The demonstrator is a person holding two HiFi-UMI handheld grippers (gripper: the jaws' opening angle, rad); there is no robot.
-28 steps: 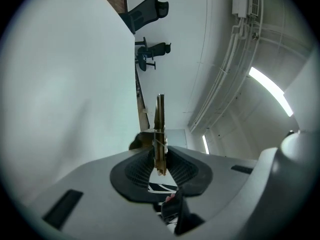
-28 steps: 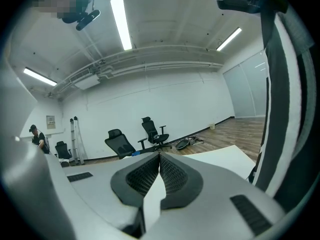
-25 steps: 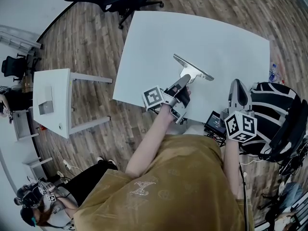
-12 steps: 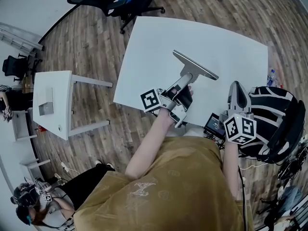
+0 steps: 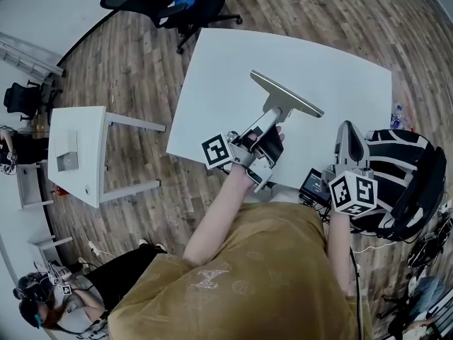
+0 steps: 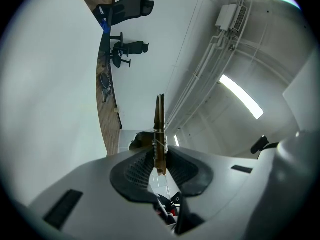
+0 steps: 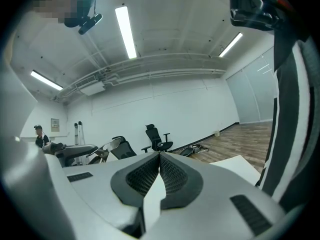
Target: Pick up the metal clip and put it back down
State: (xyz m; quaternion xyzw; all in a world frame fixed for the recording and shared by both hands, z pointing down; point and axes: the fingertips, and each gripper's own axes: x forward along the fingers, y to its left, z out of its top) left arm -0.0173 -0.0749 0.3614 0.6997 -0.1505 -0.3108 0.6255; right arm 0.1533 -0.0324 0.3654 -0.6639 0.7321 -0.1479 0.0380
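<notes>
The metal clip (image 5: 284, 103) is silver, with a long flat bar across its far end and a narrower handle. It hangs tilted above the white table (image 5: 212, 76), its handle pinched between the jaws of the left gripper (image 5: 265, 121).

From the head camera I look steeply down over the bench (image 5: 233, 62). The left gripper (image 5: 271, 121) camera, tight behind its jaws, is rolled sideways and tilted up. The right gripper (image 5: 351, 129) camera faces level. Head and left views share the black chair (image 5: 191, 2) past the bench's far edge.

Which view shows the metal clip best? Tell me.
Head view: the whole metal clip shows, broad bar and handle. The left gripper view gives it only edge-on between the jaws; the right gripper view hardly shows it.
</notes>
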